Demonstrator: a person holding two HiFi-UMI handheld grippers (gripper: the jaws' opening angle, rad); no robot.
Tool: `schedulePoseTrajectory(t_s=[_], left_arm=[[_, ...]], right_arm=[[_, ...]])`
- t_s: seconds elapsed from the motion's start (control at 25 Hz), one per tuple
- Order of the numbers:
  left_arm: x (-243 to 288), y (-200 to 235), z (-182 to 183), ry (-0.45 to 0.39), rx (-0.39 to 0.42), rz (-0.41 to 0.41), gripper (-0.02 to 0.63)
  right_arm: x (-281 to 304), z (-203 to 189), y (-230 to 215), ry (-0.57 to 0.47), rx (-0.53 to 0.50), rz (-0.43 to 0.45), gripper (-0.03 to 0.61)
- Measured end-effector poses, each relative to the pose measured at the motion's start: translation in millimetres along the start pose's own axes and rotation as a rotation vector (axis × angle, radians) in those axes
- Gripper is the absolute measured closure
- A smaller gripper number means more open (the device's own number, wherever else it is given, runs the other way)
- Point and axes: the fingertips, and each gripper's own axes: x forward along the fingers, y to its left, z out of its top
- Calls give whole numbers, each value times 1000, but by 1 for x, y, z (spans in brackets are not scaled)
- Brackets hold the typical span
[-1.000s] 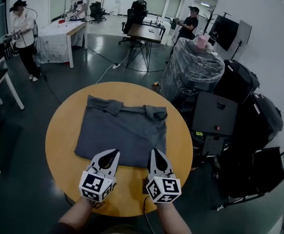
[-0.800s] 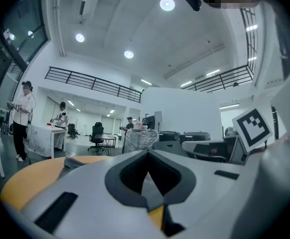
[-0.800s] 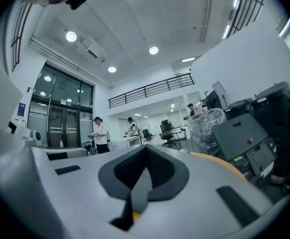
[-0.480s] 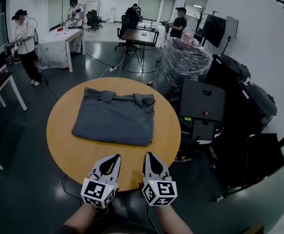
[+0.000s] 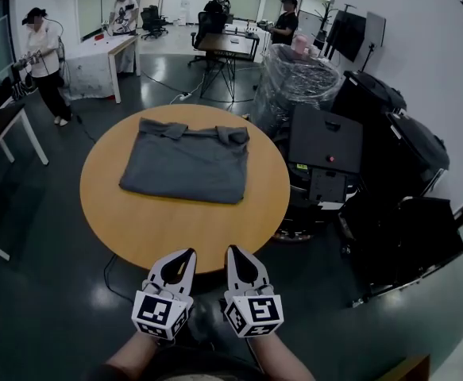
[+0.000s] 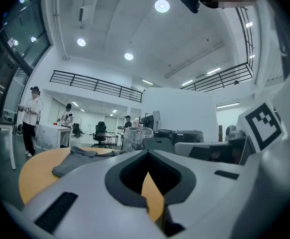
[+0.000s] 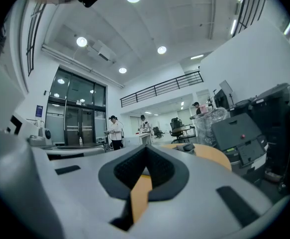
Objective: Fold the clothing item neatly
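The left hand-held gripper [image 5: 185, 254] and the right hand-held gripper [image 5: 233, 252] are side by side at the near edge of the round wooden bench [image 5: 183, 232]. Each has its jaws closed together with nothing between them. The grey clothing item [image 5: 187, 163] lies folded flat on the bench's far half, well apart from both. A plastic-wrapped stack [image 5: 295, 82] stands beyond.

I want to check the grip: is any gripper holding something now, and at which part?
Nothing is held. The left gripper and right gripper are both shut and empty, off the table's near edge; the folded grey shirt lies untouched on the round table.
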Motion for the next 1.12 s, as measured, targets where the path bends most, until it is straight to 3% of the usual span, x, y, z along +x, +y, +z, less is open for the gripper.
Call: schedulePoseTrajectory(t_s=[0.32, 0.68, 1.12], left_arm=[[-30, -7, -26, 76, -34, 52, 606], [-29, -16, -35, 97, -31, 35, 606], [-33, -31, -42, 120, -20, 17, 606]], right_arm=[[-29, -18, 10, 49, 3, 23, 589], [-48, -36, -17, 74, 44, -64, 589], [-58, -41, -19, 73, 58, -71, 591]])
